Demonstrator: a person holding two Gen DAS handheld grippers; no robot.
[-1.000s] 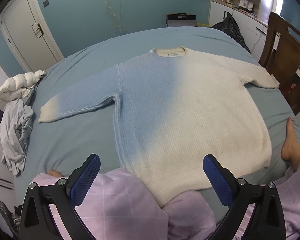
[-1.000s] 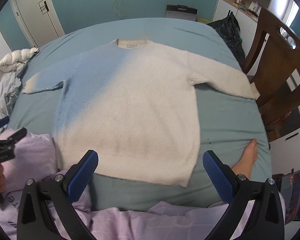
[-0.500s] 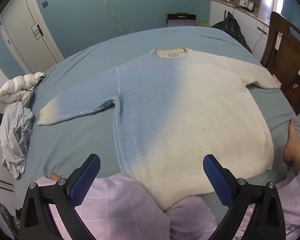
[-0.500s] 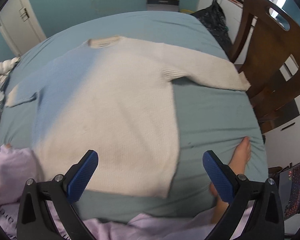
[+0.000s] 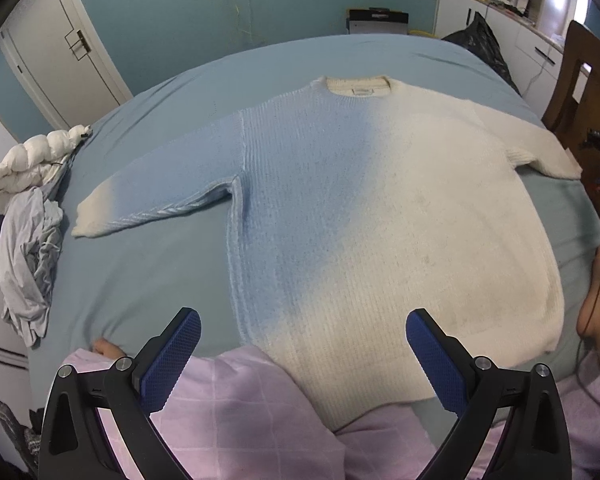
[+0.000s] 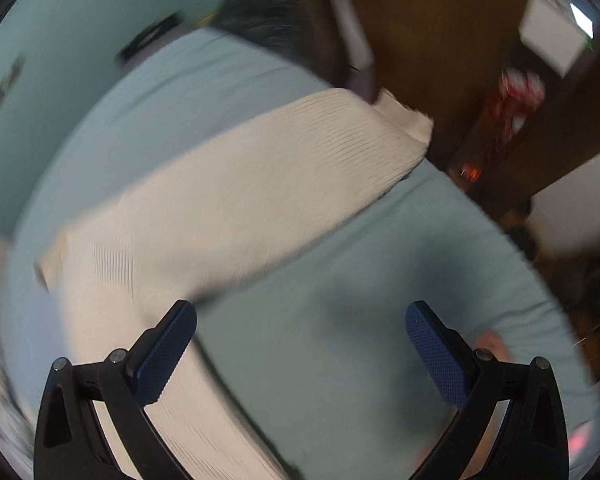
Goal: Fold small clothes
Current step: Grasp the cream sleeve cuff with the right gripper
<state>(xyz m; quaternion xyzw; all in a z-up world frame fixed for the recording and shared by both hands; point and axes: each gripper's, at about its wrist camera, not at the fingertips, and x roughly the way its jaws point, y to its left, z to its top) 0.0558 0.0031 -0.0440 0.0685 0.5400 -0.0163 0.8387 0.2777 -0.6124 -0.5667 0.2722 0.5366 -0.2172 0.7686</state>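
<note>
A knit sweater (image 5: pixel 360 208), blue on its left half and cream on its right, lies flat and face up on the blue bed (image 5: pixel 140 280), both sleeves spread out. My left gripper (image 5: pixel 302 354) is open and empty above the sweater's near hem. My right gripper (image 6: pixel 300 344) is open and empty, low over the bed just below the cream right sleeve (image 6: pixel 260 192); its left finger (image 6: pixel 164 356) sits over the sweater's side. This view is motion-blurred.
A pile of white and grey clothes (image 5: pixel 24 216) lies at the bed's left edge. A brown wooden chair (image 6: pixel 460 60) stands by the right edge. The person's pink-clad legs (image 5: pixel 240 416) and bare foot (image 5: pixel 596 312) rest on the near bed.
My right gripper has swung fast to the right and forward, from over the hem to the right sleeve near the chair. My left gripper has barely moved.
</note>
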